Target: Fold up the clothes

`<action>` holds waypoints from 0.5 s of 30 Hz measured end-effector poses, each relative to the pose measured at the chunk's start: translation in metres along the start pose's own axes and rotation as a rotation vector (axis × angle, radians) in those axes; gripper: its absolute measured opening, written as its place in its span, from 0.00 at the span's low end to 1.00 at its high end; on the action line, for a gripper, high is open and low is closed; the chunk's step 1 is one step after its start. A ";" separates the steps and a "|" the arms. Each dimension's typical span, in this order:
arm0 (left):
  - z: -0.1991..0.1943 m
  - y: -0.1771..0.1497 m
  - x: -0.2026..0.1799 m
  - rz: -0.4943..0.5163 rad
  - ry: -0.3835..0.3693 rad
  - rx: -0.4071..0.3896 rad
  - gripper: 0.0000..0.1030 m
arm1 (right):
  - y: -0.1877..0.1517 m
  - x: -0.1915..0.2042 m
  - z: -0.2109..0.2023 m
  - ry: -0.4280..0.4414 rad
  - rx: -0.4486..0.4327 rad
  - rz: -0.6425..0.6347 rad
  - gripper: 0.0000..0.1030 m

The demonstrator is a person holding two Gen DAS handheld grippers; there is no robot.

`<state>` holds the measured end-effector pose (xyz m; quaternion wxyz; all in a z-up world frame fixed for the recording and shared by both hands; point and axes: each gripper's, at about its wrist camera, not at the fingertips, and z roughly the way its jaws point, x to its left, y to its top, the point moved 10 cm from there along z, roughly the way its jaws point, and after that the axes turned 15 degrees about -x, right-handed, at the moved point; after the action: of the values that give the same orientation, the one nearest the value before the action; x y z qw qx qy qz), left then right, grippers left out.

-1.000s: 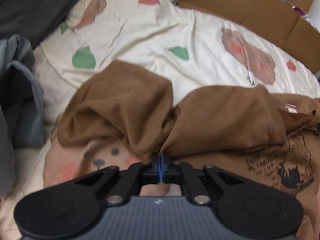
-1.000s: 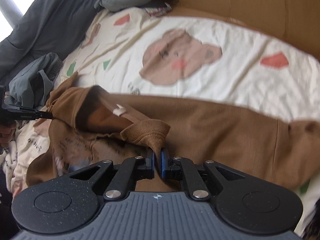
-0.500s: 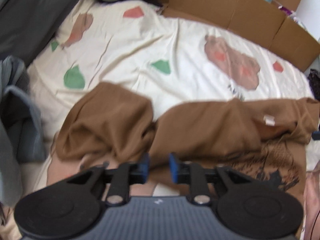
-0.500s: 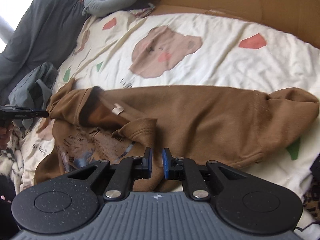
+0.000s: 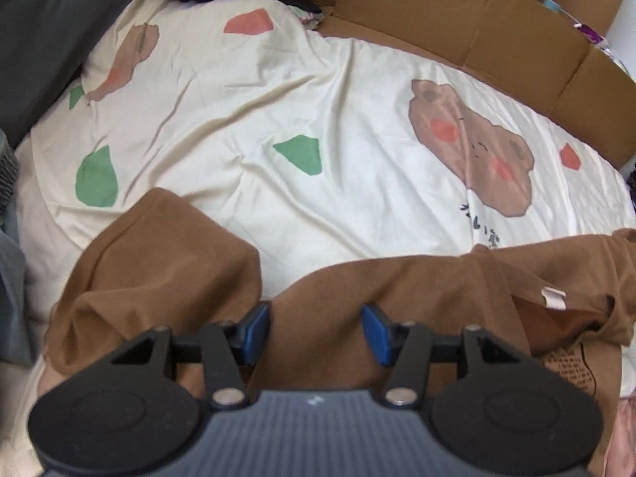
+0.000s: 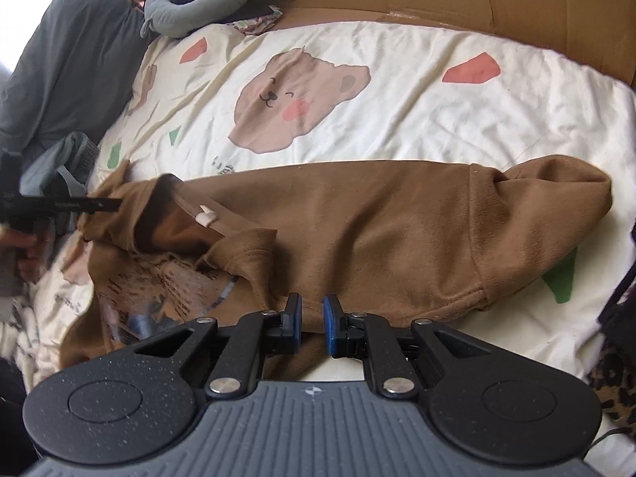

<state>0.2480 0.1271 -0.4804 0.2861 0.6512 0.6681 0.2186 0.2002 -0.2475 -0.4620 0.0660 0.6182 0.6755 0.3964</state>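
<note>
Left wrist view: left gripper (image 5: 316, 328) with blue-padded fingers (image 5: 254, 332) spread wide, nothing between them, hovering over the near edge of the brown cotton T-shirt (image 5: 397, 294). Shirt lies crumpled on the cream bedsheet with bear and leaf prints (image 5: 318, 91); one sleeve is bunched left, the white neck tag (image 5: 553, 298) to the right. Flattened brown cardboard panels (image 5: 497, 35) line the far side of the bed.

Right wrist view: right gripper (image 6: 311, 324) fingers parted by a narrow gap, gripping nothing, just above the shirt's near hem. Shirt (image 6: 377, 238) spreads across the sheet (image 6: 417, 99), collar open toward the left, printed graphic (image 6: 159, 294) showing lower left. Left gripper (image 6: 59, 204) seen at far left edge, beside the shirt's left end. Grey U-shaped neck pillow (image 6: 190, 4) and dark grey blanket (image 6: 67, 59) top left.
</note>
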 end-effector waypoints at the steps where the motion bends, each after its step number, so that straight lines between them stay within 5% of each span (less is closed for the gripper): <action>1: 0.002 -0.001 0.000 -0.006 0.001 -0.001 0.53 | 0.002 0.002 0.002 0.008 -0.001 0.033 0.13; 7: 0.005 -0.001 -0.001 -0.024 0.008 -0.022 0.29 | 0.016 0.021 0.022 0.046 -0.017 0.091 0.36; 15: -0.027 0.000 -0.009 0.028 -0.037 -0.079 0.12 | 0.035 0.056 0.043 0.120 -0.010 0.062 0.37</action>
<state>0.2301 0.1202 -0.4594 0.3206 0.6525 0.6444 0.2368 0.2395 -0.1815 -0.4473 0.0162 0.6136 0.6570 0.4377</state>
